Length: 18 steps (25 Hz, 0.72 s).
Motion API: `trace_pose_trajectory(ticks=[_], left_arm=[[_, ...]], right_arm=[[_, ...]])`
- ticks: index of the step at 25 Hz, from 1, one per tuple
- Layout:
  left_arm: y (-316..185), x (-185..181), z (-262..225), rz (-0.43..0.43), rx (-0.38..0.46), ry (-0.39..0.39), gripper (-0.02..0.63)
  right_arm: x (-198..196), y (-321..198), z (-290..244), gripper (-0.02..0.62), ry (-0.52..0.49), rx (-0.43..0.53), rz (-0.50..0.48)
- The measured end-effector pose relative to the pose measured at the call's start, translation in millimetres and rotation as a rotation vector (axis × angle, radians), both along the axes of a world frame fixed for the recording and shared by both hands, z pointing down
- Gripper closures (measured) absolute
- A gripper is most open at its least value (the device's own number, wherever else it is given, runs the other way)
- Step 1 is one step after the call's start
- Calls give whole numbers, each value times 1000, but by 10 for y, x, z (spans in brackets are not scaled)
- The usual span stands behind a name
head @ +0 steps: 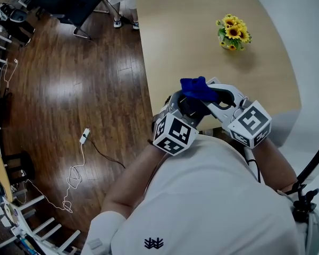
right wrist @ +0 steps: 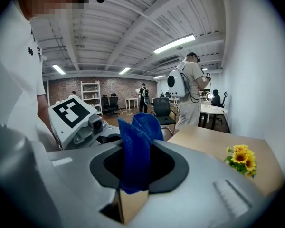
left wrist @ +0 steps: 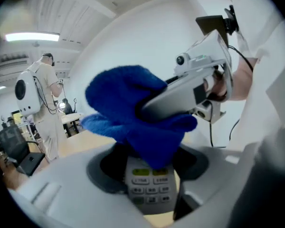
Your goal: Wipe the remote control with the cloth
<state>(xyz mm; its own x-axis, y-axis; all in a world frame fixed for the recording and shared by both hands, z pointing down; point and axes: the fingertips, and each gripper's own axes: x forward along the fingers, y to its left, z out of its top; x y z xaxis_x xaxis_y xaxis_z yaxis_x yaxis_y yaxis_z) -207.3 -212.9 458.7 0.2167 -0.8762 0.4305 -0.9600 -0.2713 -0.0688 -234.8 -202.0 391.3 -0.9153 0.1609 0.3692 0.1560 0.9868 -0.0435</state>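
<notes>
So there's one grey push-button remote control (left wrist: 149,186), clenched between the fingers of the left gripper (head: 189,106), near the front edge of the light wooden tabletop (head: 191,31). One fuzzy blue cloth (left wrist: 133,113) is bunched over the remote's far end, so only the lower rows of buttons show. The right gripper (head: 210,92) has its fingers clamped on that cloth, and the two grippers sit just beside each other. Further back on the tabletop there's one small pot of yellow sunflowers (head: 233,33), well apart from everything else.
</notes>
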Motion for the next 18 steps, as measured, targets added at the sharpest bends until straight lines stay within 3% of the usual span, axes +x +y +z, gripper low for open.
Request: trace_pose_trajectory(ticks=[5,11,15,18], left_arm=[[-156,-55,-11,-18,-11,3,330],[8,161,103,-21,-19,-6,330],[-141,196,136,-24,-28,-7,330],[-165,239,158,-23,-35,-5,330]], right_arm=[[119,-607,-14,511,20,12,99],[588,-998,49,511,15,56,231],[652,-1231,8,511,-1,52,250],[619,-1092,-149,511,-40,52,209]])
